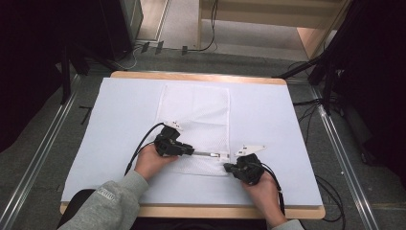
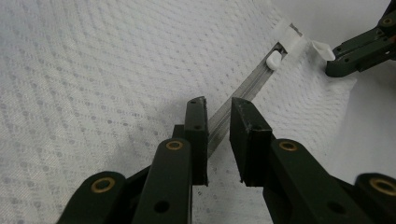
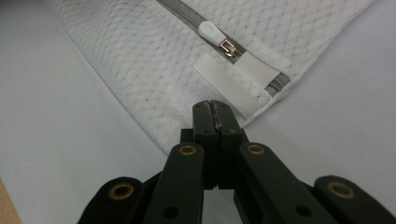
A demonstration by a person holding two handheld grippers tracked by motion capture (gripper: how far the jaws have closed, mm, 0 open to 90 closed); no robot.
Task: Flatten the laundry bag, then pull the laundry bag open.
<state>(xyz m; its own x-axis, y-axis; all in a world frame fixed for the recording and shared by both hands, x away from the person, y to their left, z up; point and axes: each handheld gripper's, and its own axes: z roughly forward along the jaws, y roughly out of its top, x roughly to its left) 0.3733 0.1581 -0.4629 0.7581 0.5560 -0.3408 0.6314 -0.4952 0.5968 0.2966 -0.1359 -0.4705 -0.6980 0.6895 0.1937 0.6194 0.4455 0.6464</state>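
While the right gripper [image 3: 215,108], jaws pressed together, pins the mesh laundry bag [image 1: 201,120] corner, the left gripper [image 2: 218,106], jaws spread astride the zipper [image 2: 243,91], should reach toward two o'clock for the white pull tab [image 2: 274,59].

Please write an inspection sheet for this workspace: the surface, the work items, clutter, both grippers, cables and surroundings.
Surface: white sheet covering a table with a wooden edge.
Work items: white mesh bag lying flat; grey zipper along its near end; white zipper pull near the right corner, beside a white tab.
Clutter: nothing seen.
Grippers: left gripper open, jaws either side of the zipper; right gripper shut, apparently pinching the bag's corner edge.
Cables: a black cable trails from the left gripper; more cables on the floor.
Surroundings: grey floor with metal rails, dark stands, wooden furniture beyond.
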